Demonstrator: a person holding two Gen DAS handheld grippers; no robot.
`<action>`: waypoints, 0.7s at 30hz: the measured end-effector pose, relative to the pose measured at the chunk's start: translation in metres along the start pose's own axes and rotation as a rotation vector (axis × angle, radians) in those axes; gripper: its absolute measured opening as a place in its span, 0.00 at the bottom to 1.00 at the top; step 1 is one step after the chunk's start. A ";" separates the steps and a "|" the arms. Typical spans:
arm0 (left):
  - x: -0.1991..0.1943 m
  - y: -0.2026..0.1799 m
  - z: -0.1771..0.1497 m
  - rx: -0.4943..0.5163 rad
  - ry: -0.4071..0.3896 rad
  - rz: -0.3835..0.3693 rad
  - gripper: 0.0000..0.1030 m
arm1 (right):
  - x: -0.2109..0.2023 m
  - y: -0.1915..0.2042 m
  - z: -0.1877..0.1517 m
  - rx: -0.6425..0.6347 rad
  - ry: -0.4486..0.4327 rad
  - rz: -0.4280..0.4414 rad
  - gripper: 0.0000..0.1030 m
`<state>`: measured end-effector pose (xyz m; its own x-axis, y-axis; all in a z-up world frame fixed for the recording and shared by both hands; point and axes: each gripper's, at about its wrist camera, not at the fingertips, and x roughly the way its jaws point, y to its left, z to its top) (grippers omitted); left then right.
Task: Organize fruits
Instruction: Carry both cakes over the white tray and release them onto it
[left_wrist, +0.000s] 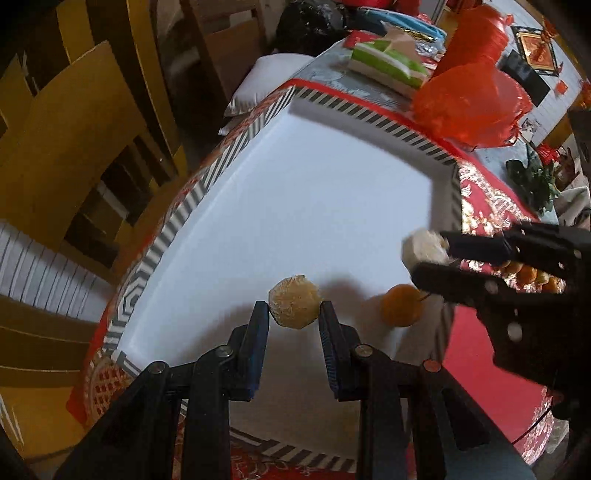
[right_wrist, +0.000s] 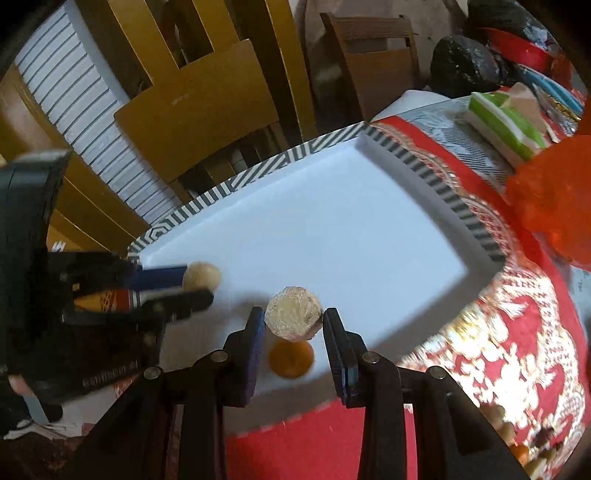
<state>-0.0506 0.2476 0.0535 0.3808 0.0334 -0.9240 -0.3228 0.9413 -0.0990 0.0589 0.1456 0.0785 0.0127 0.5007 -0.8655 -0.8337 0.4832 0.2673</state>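
A white tray (left_wrist: 295, 177) with a striped rim lies on a red patterned cloth; it also shows in the right wrist view (right_wrist: 351, 221). My left gripper (left_wrist: 294, 314) is shut on a pale rough round fruit (left_wrist: 294, 306), held over the tray's near part. My right gripper (right_wrist: 294, 321) is shut on a similar pale fruit (right_wrist: 293, 312). It shows in the left wrist view (left_wrist: 428, 254) at the right, with its fruit (left_wrist: 423, 249). An orange fruit (left_wrist: 402, 304) lies on the tray, right below the right gripper's fruit (right_wrist: 290, 358). The left gripper (right_wrist: 197, 282) and its fruit (right_wrist: 202, 275) appear at the left.
A red mesh bag (left_wrist: 469, 99) and a green and white box (left_wrist: 388, 66) lie beyond the tray. Several small orange fruits (left_wrist: 528, 275) sit on the cloth to the right. Wooden chairs (right_wrist: 207, 107) stand along the table's left side. Green leaves (left_wrist: 532, 181) lie at the far right.
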 end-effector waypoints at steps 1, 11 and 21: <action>0.003 0.002 -0.001 -0.005 0.006 0.001 0.26 | 0.006 0.002 0.003 -0.008 0.008 0.000 0.34; 0.017 0.019 -0.007 -0.045 0.039 0.014 0.26 | 0.051 0.010 0.013 -0.038 0.094 0.014 0.34; 0.027 0.019 -0.011 -0.059 0.057 0.018 0.26 | 0.060 0.012 0.014 -0.029 0.104 0.020 0.36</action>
<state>-0.0562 0.2631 0.0224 0.3253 0.0292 -0.9452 -0.3801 0.9193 -0.1024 0.0570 0.1915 0.0355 -0.0603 0.4320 -0.8998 -0.8490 0.4519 0.2739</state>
